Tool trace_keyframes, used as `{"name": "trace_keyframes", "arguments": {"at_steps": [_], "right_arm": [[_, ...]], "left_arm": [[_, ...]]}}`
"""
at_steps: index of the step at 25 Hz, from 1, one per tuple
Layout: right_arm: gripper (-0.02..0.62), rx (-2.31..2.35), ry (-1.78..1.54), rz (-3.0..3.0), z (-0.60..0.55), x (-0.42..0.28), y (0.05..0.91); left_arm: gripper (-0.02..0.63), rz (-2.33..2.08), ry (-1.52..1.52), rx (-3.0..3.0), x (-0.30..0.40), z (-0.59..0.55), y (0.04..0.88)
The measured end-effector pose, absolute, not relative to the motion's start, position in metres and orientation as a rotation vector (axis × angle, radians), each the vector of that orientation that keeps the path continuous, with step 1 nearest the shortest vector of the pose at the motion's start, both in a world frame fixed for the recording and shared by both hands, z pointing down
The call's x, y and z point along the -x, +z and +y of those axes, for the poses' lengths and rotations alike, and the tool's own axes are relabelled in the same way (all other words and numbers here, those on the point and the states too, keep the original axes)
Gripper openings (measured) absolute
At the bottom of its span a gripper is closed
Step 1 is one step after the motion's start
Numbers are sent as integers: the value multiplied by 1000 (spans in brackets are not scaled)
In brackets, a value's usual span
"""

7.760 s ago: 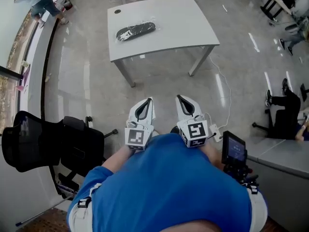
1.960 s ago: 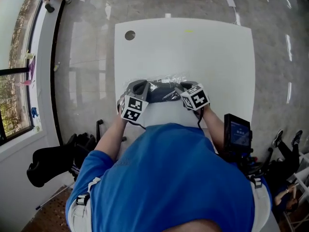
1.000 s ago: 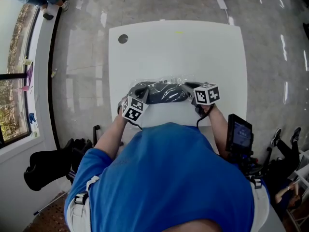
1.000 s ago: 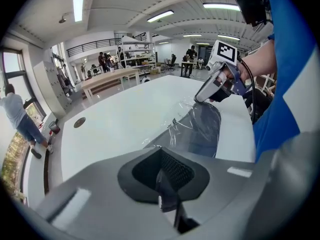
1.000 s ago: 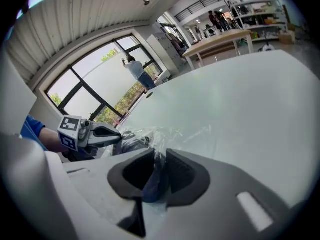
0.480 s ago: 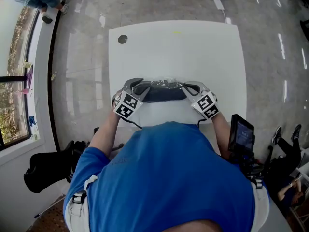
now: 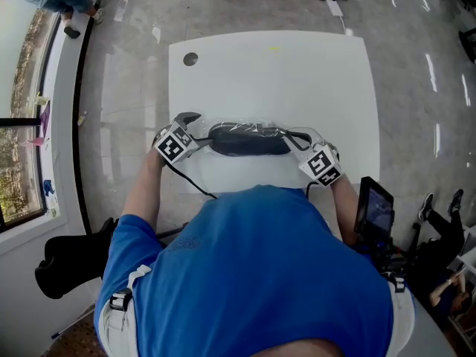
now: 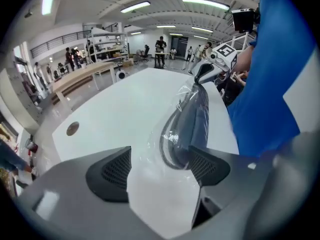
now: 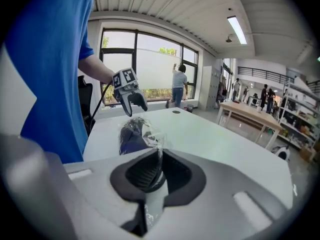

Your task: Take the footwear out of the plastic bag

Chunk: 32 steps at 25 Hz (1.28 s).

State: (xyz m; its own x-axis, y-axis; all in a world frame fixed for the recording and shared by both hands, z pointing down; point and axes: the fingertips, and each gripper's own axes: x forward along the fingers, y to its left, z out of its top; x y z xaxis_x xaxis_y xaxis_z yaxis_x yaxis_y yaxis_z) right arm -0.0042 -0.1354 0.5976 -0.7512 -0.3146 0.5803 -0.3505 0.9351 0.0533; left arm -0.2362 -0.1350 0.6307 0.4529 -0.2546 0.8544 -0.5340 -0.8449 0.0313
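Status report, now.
Left gripper just opened, plastic bag end between jaws, ungripped. Right gripper just closed on the bag. Footwear inside, on table. Nothing blocking.

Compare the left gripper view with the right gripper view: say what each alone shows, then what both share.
Left only: close up, the left claw, its jaws just opened wide, with the bag end between them ungripped; a screen. Right only: the bag's plastic pinched in the right claw, its jaws just closed; a window. Both: the white table with its hole, the dark footwear in the bag, and the other claw at the bag's far end.
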Motion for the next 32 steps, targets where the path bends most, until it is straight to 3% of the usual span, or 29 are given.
{"name": "trace_keyframes", "arguments": {"at_steps": [11, 13, 17, 19, 32], "right_arm": [[6, -486, -80, -2455, -133, 2, 586], [5, -483, -90, -2443, -132, 1, 587], [5, -480, -90, -2437, -129, 1, 591], [5, -484, -62, -2438, -128, 0, 594], [51, -623, 847, -2517, -134, -50, 614]], "left_arm": [[380, -311, 1271, -2277, 220, -132, 656], [325, -308, 1280, -2265, 219, -131, 661], [152, -400, 1260, -2318, 214, -138, 656], [129, -446, 1258, -2339, 213, -141, 654], [84, -509, 1283, -2364, 212, -142, 658]]}}
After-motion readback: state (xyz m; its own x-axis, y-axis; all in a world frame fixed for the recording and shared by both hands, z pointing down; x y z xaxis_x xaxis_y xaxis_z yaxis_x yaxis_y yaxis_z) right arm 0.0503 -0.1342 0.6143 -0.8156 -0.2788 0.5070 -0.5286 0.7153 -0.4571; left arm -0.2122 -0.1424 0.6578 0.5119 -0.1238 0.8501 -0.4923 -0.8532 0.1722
